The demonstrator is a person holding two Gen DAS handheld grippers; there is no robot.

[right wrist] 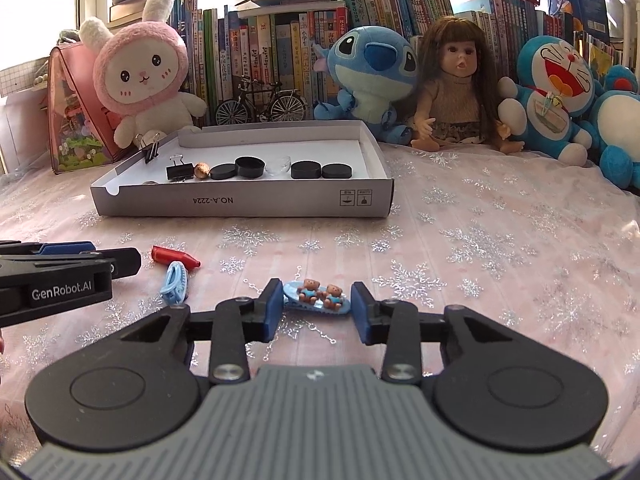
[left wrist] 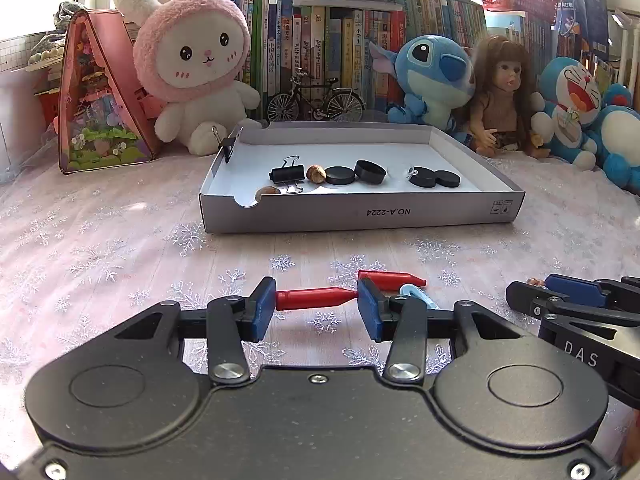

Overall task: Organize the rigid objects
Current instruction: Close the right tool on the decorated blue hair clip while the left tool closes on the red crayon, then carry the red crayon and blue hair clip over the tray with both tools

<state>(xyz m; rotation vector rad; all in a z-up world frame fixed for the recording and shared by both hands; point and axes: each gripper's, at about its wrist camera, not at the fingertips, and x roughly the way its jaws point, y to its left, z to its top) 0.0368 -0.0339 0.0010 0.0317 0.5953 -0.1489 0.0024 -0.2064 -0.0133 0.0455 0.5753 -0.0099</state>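
A red crayon-shaped piece (left wrist: 316, 298) is being spanned end to end by the blue pads of the left gripper (left wrist: 316, 304), with each pad appearing to touch one end of it, so it is judged to be grasped lengthwise just above or on the snowflake tablecloth (left wrist: 120, 240); whether it is already lifted cannot be told. A blue hair clip with two small bears (right wrist: 317, 296) is being bracketed by the right gripper (right wrist: 317, 306), whose jaws are being held close at both ends of the clip; contact looks likely on the left pad, but a firm clench cannot be confirmed from the right wrist view. Just beyond the left gripper, a second red piece (left wrist: 390, 280) and a light blue claw clip (right wrist: 174, 282) are lying on the cloth, near each other and not yet collected. Farther out, the grey box lid (left wrist: 360, 216) is being used as the tray: a black binder clip (left wrist: 287, 174), two nuts (left wrist: 316, 173), several black round caps (left wrist: 370, 171) and a small clear piece (right wrist: 278, 167) are already lined up inside, and a further binder clip (left wrist: 227, 146) is clipped to its left wall. The task is judged to be well past halfway, with four loose items remaining outside the tray. Plush toys (left wrist: 192, 64), a doll (right wrist: 456, 80) and books (left wrist: 320, 40) are standing behind, well apart from the work.
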